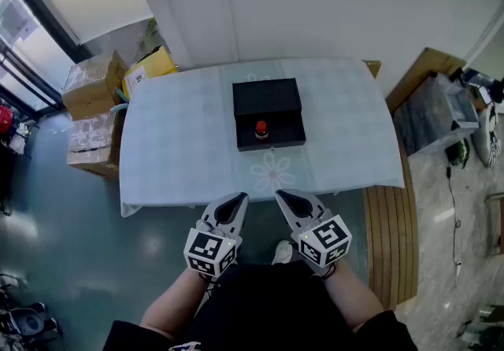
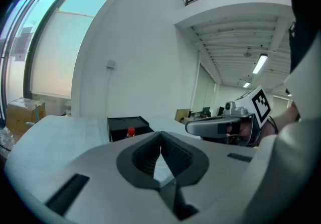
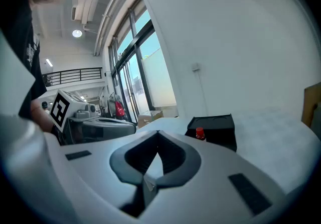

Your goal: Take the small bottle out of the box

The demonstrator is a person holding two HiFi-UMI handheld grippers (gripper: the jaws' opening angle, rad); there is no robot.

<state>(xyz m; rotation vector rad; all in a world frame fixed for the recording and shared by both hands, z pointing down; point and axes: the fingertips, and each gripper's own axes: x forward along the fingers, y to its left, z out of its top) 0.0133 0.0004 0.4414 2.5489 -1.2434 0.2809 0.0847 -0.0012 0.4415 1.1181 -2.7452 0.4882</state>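
A black box (image 1: 268, 113) stands open in the middle of the white-clothed table (image 1: 181, 145), its lid folded back. A small bottle with a red cap (image 1: 261, 131) stands upright in the box's near part. It also shows as a red cap in the left gripper view (image 2: 131, 131) and the right gripper view (image 3: 200, 133). My left gripper (image 1: 239, 198) and right gripper (image 1: 282, 197) hover side by side at the table's near edge, well short of the box. Both are shut and hold nothing.
Cardboard boxes (image 1: 93, 86) and a yellow package (image 1: 148, 68) stand on the floor at the table's far left. A wooden slatted bench (image 1: 390, 239) runs along the right side. A grey case (image 1: 435, 115) sits on the floor at the far right.
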